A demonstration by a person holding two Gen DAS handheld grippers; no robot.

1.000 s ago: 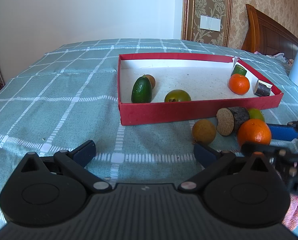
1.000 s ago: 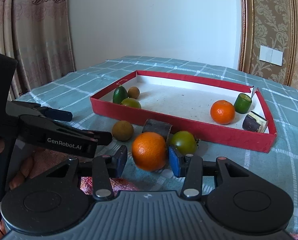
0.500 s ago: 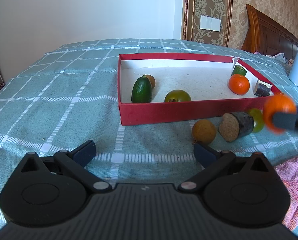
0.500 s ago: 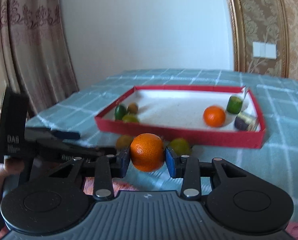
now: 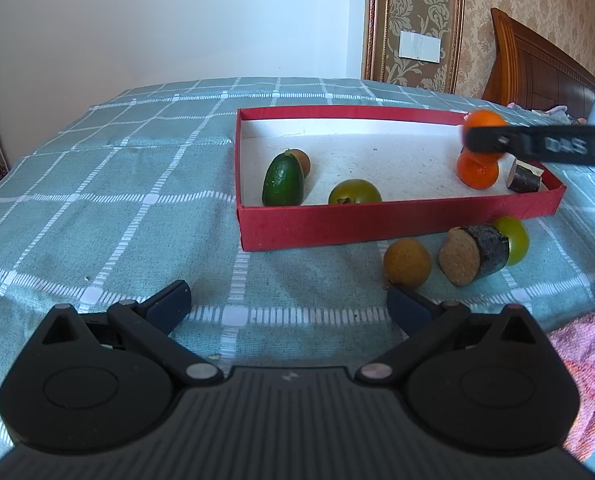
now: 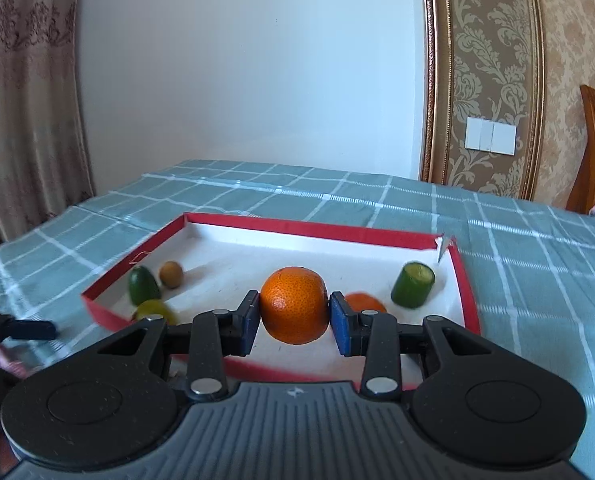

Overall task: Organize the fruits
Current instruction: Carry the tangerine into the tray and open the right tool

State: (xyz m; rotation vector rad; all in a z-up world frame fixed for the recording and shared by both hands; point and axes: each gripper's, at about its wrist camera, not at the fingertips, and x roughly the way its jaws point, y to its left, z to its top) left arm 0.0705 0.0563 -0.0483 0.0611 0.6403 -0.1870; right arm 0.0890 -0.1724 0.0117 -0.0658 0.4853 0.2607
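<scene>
My right tool [image 6: 294, 322] is pinching an orange [image 6: 293, 304], blue pads pressed on both its sides, and I've got it up in the air over the near part of the red box [image 6: 463, 280]. From the left camera that orange [image 5: 484, 119] shows above the box's right end, right over a second orange [image 5: 477, 170] lying inside.

My left tool [image 5: 287, 304] is spread wide with nothing between its fingers, hovering low over the checked bedspread [image 5: 97, 200] in front of the box.

Inside the box I see a dark green avocado [image 5: 282, 180] with a small brown fruit [image 5: 301, 160] touching behind it, a green persimmon-like fruit [image 5: 354, 193] near the front wall, a green cut cylinder [image 6: 412, 284] by the far right corner, and a dark cut piece [image 5: 524, 176] beside the lying orange.

Outside, just in front of the box wall, sit a round brown fruit [image 5: 407, 263], a dark-skinned cut chunk [image 5: 473, 254] with a pale face, and a green fruit [image 5: 515, 238] touching behind it.
</scene>
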